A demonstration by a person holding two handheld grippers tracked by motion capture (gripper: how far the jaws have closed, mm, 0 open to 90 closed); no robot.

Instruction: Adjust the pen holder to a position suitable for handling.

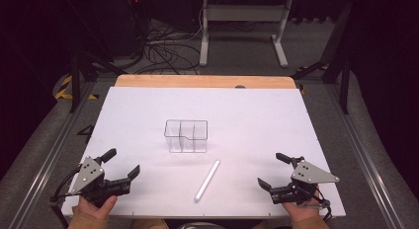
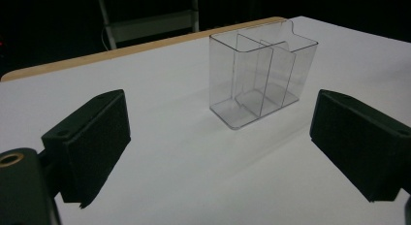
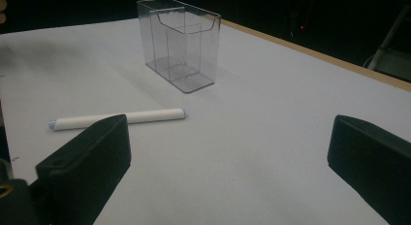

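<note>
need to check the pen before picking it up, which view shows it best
The high view: the white pen lies whole and uncovered on the table, in front of the clear holder. In the right gripper view, a jaw covers part of the pen.

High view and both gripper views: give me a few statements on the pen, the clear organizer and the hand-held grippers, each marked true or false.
1. The pen lies flat on the table. True.
2. The organizer holds the pen. False: its compartments are empty; the pen lies apart, nearer the person.
3. The left hand-held gripper is open. True.
4. The right hand-held gripper is shut on the pen. False: it is open, holding nothing.
5. The organizer lies tipped over. False: it stands upright.
</note>
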